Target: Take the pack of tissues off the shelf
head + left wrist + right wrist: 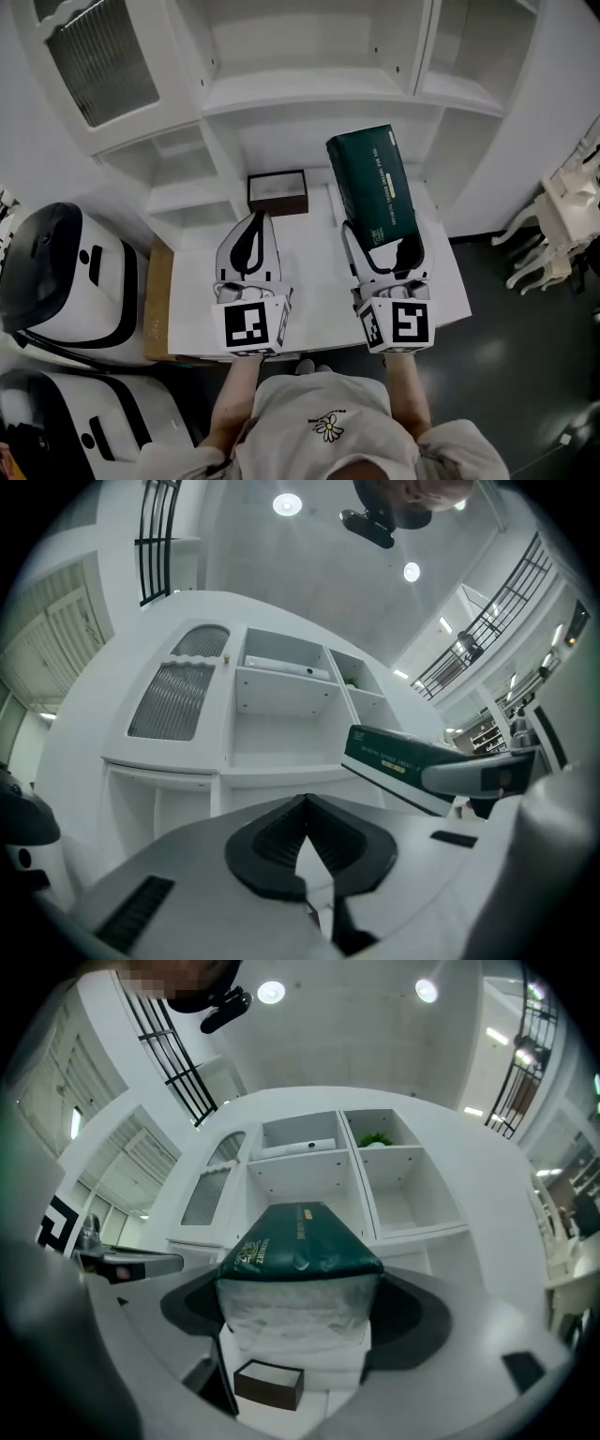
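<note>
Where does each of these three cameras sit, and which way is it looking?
Head view: on the person's head, looking down at the white cabinet; shows left gripper, right gripper, arms.
Left gripper view: on that gripper, along shut jaws toward shelves.
Right gripper view: on that gripper, along jaws clamping the dark green tissue pack.
Shared: all show the pack.

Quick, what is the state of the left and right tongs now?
Left tongs: closed, empty.
Right tongs: closed on the pack of tissues.
</note>
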Demonstrator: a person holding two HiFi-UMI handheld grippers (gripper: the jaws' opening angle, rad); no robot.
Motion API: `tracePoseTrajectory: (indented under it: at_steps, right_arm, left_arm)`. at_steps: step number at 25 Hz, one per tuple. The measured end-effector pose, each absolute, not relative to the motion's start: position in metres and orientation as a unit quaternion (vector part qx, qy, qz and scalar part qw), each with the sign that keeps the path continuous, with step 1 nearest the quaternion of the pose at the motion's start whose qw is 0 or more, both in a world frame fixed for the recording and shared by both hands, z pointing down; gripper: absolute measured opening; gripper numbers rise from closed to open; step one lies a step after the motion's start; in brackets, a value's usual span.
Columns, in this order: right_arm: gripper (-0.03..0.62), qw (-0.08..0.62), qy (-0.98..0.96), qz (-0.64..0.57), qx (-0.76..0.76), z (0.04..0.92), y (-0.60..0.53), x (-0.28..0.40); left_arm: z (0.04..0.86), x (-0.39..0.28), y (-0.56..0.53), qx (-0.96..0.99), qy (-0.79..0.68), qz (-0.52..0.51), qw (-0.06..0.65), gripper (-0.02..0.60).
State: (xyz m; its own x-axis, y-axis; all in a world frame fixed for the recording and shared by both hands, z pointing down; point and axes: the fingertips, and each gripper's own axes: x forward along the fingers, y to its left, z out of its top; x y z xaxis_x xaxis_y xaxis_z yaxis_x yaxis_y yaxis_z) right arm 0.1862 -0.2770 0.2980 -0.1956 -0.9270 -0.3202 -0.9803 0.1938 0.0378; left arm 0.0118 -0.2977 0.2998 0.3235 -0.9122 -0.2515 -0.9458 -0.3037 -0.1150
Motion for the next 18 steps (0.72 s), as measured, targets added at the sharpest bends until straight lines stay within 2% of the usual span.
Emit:
tracePoseTrajectory:
  at_steps: [18]
  right_arm:
    - [0.435, 0.112, 0.765, 0.106, -0.625, 0.3018, -0.276, 0.1863]
  left_arm:
    - [0.2978, 0.0024, -0.2999, -0.798, 0.586, 0.064, 0.125, -0.001]
